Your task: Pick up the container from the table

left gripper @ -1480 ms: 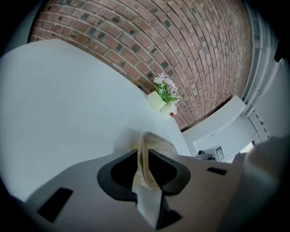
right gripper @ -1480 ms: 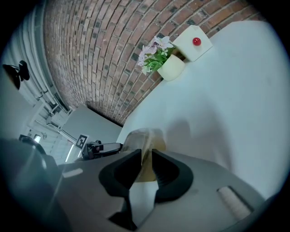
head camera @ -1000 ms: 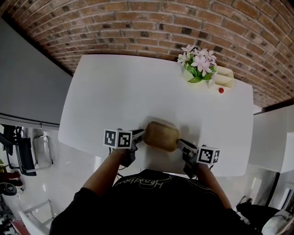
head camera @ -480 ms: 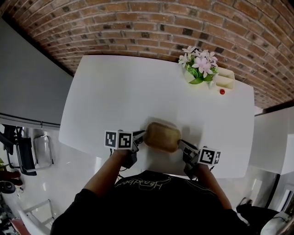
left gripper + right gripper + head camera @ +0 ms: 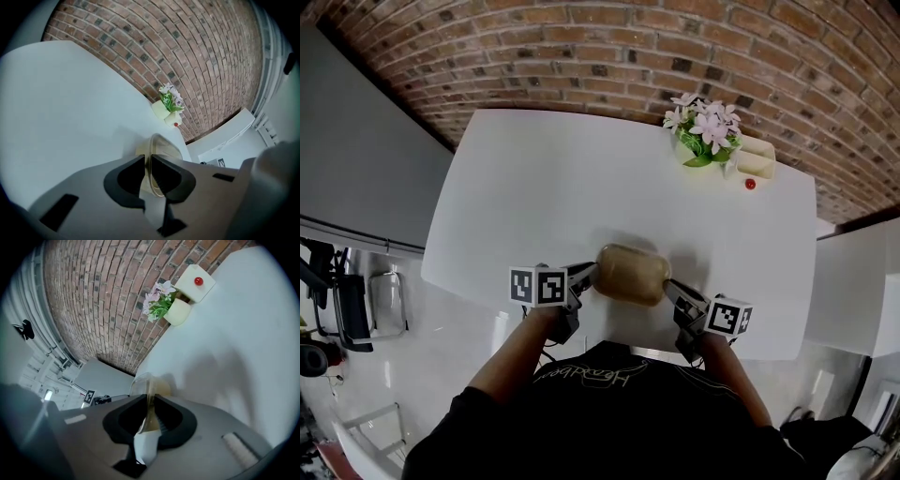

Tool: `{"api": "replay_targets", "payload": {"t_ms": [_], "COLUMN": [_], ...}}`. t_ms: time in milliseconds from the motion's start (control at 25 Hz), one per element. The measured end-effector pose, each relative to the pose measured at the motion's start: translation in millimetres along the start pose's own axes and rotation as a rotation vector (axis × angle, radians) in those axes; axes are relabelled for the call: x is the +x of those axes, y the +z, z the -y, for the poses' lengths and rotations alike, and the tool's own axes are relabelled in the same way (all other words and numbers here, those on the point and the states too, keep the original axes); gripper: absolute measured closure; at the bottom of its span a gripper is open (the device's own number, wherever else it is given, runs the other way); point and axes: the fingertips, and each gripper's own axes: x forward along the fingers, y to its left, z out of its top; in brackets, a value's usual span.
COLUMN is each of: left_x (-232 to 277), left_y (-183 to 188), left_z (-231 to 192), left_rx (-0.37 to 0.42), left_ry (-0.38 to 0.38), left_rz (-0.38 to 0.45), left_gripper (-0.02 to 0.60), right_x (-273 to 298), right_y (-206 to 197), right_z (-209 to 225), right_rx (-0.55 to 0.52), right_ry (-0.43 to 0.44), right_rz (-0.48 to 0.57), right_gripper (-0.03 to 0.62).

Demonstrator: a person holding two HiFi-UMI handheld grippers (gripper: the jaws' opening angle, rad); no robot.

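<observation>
A clear lidded container with tan-brown contents hangs just above the white table, near its front edge, casting a shadow below it. My left gripper is shut on the container's left rim. My right gripper is shut on its right rim. In the left gripper view the thin clear rim runs between the dark jaws of the left gripper. The right gripper view shows the container's rim pinched between the dark jaws of the right gripper.
A pale pot of pink flowers stands at the table's far right, beside a cream tray and a small red ball. A brick wall runs behind the table. White floor lies to the left.
The container, held by both grippers, has risen slightly off the table; its shadow now shows more behind it. The grippers keep their hold.
</observation>
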Motion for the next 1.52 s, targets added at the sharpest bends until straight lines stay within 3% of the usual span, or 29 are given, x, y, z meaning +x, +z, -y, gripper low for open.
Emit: {"api": "replay_targets", "payload": {"t_ms": [400, 560, 760, 1240, 1440, 1520], "left_x": [-26.5, -44.8, -71.2, -122.1, -135.4, -139.6], "left_y": [-12.2, -19.0, -26.7, -58.7, -84.5, -93.8], "left_z": [38.2, 56.2, 79.1, 151.6, 173.2, 181.7], "left_rx": [0.07, 0.087, 0.14, 0.224, 0.231, 0.24], "left_ry": [-0.003, -0.016, -0.005, -0.059, -0.101, -0.116], "left_rz": [0.091, 0.13, 0.192, 0.31, 0.343, 0.358], "left_gripper": [0.532, 0.532, 0.532, 0.532, 0.532, 0.532], "right_x": [-31.6, -49.4, -71.9, -134.1, -164.6, -175.5], "right_y": [-1.8, -4.1, -10.9, -21.6, -33.2, -37.2], "right_z": [-28.7, -37.2, -67.6, -137.9, -147.5, -156.7], "right_rx": [-0.07, -0.145, -0.183, -0.291, -0.33, -0.36], "right_ry": [0.042, 0.048, 0.101, 0.199, 0.157, 0.178], "right_rz": [0.038, 0.054, 0.079, 0.187, 0.212, 0.23], "right_gripper": [0.539, 0.539, 0.539, 0.539, 0.539, 0.539]}}
